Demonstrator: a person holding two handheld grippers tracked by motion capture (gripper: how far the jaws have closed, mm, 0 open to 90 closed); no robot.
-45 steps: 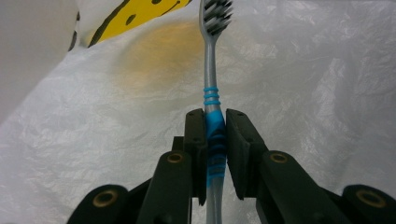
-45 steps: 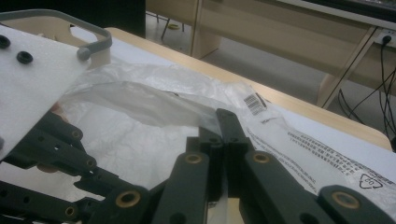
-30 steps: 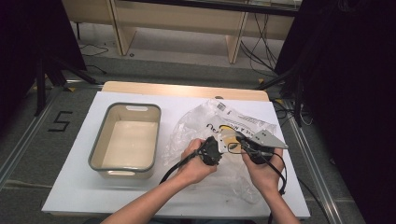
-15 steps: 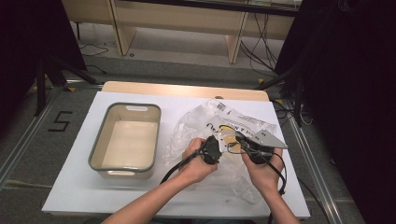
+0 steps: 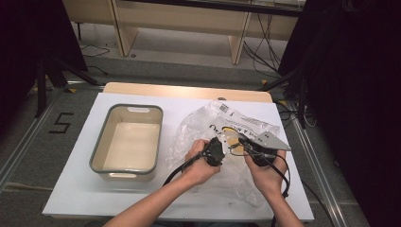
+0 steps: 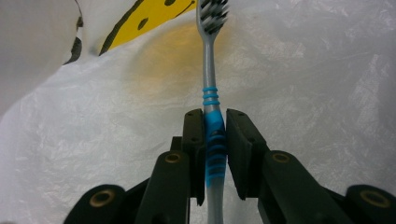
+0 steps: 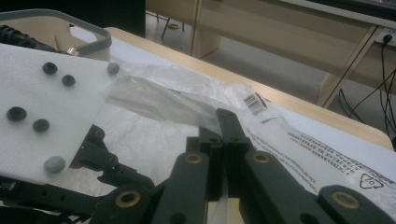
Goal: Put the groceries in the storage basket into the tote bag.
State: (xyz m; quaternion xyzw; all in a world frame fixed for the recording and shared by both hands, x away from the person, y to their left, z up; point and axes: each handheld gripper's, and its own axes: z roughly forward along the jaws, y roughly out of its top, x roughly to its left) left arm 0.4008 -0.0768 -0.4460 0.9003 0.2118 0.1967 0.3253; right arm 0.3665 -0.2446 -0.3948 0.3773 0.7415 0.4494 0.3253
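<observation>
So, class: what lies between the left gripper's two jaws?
The toothbrush, by its blue handle grip, seen in the left gripper view; the left gripper is clamped on it.

You're in a lab or recording studio, not a home; black curtains [image 5: 350, 71] hang on both sides; metal floor rails [image 5: 23, 142] frame your table [image 5: 71, 198] w/ a taped "5" [image 5: 60, 123] on the grey carpet; loose cables [image 5: 265, 42] trail under a plain wooden bench [image 5: 189, 19] (a tripod leg [image 5: 42, 85] stands at your left).

toothbrush [image 6: 211, 121] bristles cut off by top edge, handle end hidden between tongs [image 6: 215, 140]
</observation>
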